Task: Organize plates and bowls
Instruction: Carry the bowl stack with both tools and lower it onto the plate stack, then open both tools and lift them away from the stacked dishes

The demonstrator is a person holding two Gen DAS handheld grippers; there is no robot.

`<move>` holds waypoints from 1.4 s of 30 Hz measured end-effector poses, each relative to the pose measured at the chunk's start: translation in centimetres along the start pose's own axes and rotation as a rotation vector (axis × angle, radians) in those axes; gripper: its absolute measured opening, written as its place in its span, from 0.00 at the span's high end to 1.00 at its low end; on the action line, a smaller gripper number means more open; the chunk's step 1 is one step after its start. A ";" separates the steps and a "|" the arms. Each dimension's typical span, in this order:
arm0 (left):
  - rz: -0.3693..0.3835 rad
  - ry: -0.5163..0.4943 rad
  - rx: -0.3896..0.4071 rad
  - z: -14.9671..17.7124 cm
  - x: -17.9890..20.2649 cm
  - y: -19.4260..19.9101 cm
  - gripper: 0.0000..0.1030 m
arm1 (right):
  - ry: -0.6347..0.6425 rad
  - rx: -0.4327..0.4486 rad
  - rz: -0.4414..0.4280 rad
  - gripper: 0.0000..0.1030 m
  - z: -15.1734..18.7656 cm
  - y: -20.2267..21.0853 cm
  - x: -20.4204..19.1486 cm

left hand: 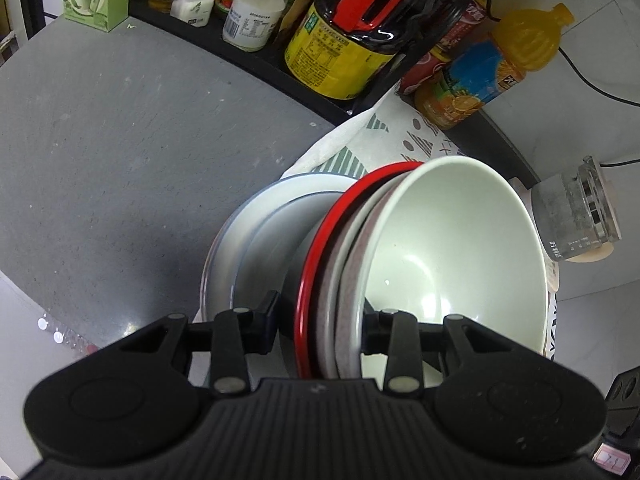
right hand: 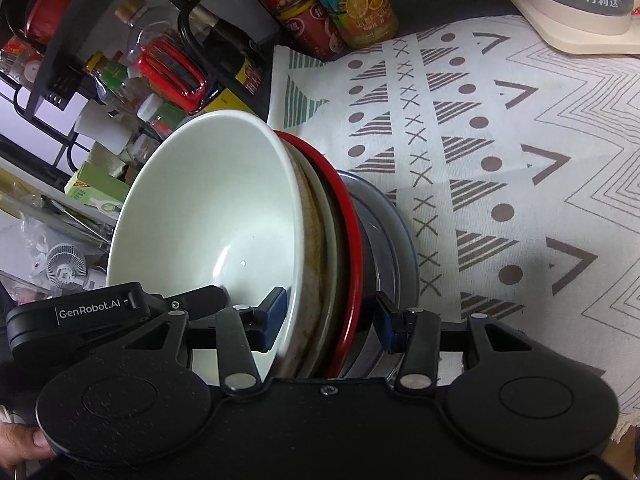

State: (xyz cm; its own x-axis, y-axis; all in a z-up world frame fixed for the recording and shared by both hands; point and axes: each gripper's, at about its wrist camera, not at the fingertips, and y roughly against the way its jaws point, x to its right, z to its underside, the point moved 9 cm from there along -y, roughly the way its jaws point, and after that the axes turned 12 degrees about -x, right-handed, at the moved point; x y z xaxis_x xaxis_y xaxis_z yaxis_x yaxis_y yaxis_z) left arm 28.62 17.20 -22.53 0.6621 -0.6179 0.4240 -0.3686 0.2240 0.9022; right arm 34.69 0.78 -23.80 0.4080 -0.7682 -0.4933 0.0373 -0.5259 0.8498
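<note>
A stack of nested dishes sits between both grippers: a pale green bowl [left hand: 452,248] on top, a speckled grey-brown bowl [left hand: 352,264], a red-rimmed bowl [left hand: 316,264], and a grey-blue plate [left hand: 248,240] below. My left gripper [left hand: 320,328] is shut on the rims of the stacked bowls from one side. My right gripper [right hand: 330,316] is shut on the same stack from the opposite side, its fingers spanning the green bowl [right hand: 216,208], the red-rimmed bowl [right hand: 352,240] and the grey plate [right hand: 396,240]. The left gripper's body also shows in the right wrist view.
A patterned cloth [right hand: 500,160] covers the counter under the stack. A black rack [left hand: 240,60] holds bottles and jars, with a dark soy bottle [left hand: 352,40] and an orange juice bottle [left hand: 492,68] close by. A kettle on its base [right hand: 580,8] stands beyond the cloth. Grey countertop [left hand: 100,160] lies left.
</note>
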 end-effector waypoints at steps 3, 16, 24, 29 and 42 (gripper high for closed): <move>0.000 0.004 -0.006 0.0 -0.2 -0.2 0.65 | -0.004 -0.008 0.005 0.56 0.1 -0.2 0.0; -0.002 0.016 -0.021 -0.4 -1.0 -0.9 0.65 | -0.027 -0.034 0.012 0.56 0.3 -1.1 0.1; -0.012 0.030 -0.032 -0.6 -1.5 -1.1 0.64 | -0.029 -0.051 0.016 0.56 0.4 -1.6 -0.1; -0.014 0.028 -0.031 -0.9 -1.4 -1.2 0.64 | -0.036 -0.054 0.016 0.55 0.3 -1.8 -0.1; -0.032 0.007 -0.031 -1.1 -1.1 -1.4 0.63 | -0.029 -0.047 0.005 0.48 -0.1 -2.0 -0.2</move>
State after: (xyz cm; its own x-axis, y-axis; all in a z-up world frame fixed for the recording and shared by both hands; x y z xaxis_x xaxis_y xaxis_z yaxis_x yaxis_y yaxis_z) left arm 29.12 18.36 -24.22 0.6777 -0.6198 0.3957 -0.3272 0.2277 0.9171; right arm 34.62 2.06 -25.35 0.3818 -0.7813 -0.4937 0.0788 -0.5047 0.8597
